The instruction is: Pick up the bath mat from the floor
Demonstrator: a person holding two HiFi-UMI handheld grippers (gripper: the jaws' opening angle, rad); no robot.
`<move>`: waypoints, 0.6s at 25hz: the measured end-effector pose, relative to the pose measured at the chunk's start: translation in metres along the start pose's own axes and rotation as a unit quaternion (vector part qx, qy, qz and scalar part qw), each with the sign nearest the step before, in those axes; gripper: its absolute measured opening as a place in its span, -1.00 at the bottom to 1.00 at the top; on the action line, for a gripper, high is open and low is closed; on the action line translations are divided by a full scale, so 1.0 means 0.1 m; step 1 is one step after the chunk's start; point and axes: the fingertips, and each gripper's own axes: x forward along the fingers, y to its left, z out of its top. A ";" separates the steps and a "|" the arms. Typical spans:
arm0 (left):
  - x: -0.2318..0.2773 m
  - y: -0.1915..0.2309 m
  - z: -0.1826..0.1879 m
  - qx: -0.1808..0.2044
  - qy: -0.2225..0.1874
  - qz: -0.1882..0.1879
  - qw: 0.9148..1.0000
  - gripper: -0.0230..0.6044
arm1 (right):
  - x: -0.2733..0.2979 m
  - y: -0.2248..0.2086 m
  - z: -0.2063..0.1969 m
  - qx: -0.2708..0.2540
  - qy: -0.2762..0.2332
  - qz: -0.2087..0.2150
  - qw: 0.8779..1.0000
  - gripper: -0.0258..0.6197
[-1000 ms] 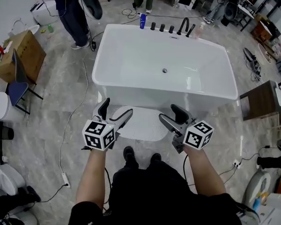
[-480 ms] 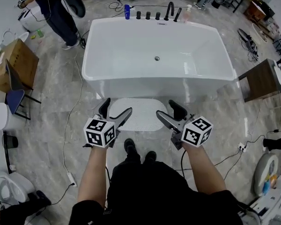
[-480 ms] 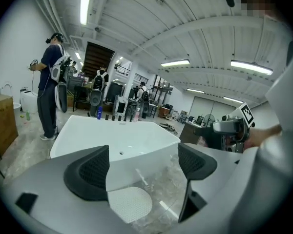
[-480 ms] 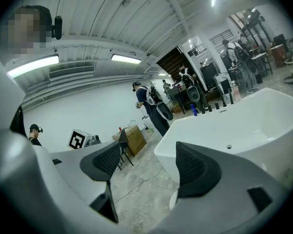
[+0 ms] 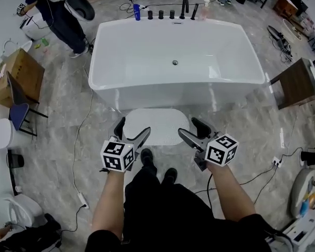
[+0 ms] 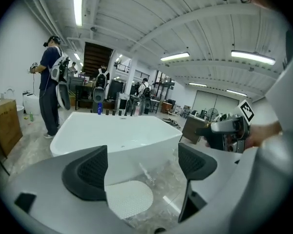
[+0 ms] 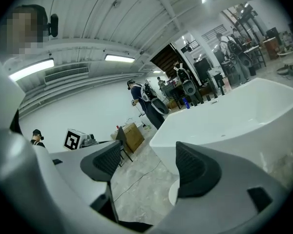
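Left gripper (image 5: pixel 132 130) and right gripper (image 5: pixel 192 130) both gape empty above the white oval dimpled bath mat (image 5: pixel 156 124). I'd go low and nip its near edge, one gripper at each end.

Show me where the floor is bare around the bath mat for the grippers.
Bare floor lies left of the bath mat, up to the cable, and right of it, toward the wooden cabinet. Crowded: the bathtub wall borders the mat's far edge, the person's shoes its near edge.
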 end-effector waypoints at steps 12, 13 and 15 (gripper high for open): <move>0.70 0.35 -1.06 -0.036 0.106 -0.057 0.992 0.51 | 0.61 -0.61 -0.73 0.045 0.072 -0.033 0.996 0.16; 0.75 0.39 -1.13 -0.040 0.111 -0.059 0.991 0.51 | 0.68 -0.65 -0.79 0.047 0.077 -0.032 0.995 0.16; 0.85 0.52 -1.26 -0.050 0.115 -0.063 0.990 0.51 | 0.84 -0.73 -0.88 0.049 0.083 -0.032 0.995 0.16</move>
